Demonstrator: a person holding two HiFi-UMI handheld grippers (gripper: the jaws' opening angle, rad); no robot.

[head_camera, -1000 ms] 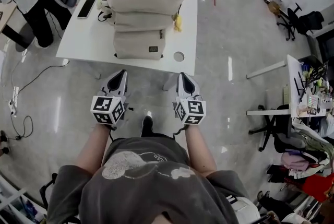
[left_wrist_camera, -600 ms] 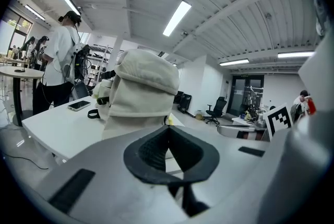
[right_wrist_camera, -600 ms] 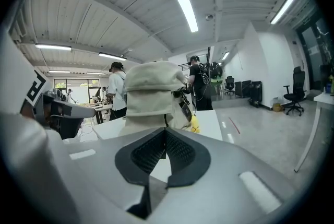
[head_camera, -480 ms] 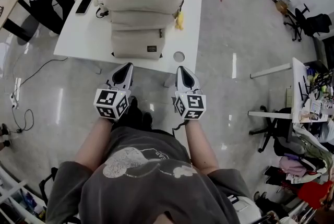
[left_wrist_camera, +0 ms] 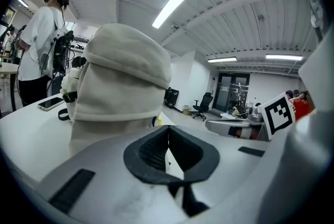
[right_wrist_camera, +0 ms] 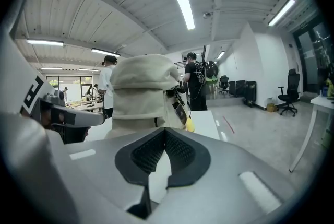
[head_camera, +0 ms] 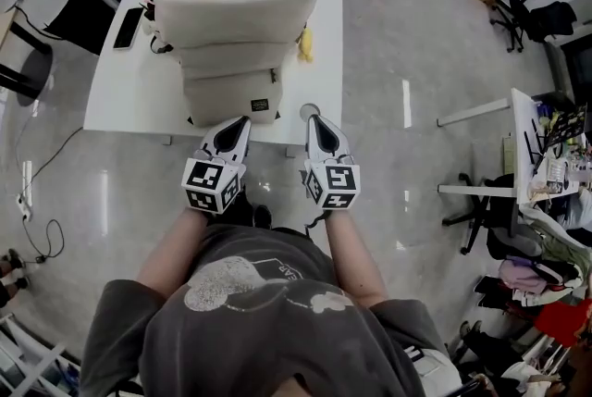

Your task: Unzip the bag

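In the head view the cream bag (head_camera: 231, 34) stood upright on the white table (head_camera: 125, 99), with the left gripper (head_camera: 240, 124) and right gripper (head_camera: 313, 120) side by side at the table's near edge, just short of the bag's front. The left gripper view, then the right gripper view, showed each pair of jaws pressed together on nothing, the bag rising close ahead. A second earlier both grippers had hung over the floor, well apart from the table.
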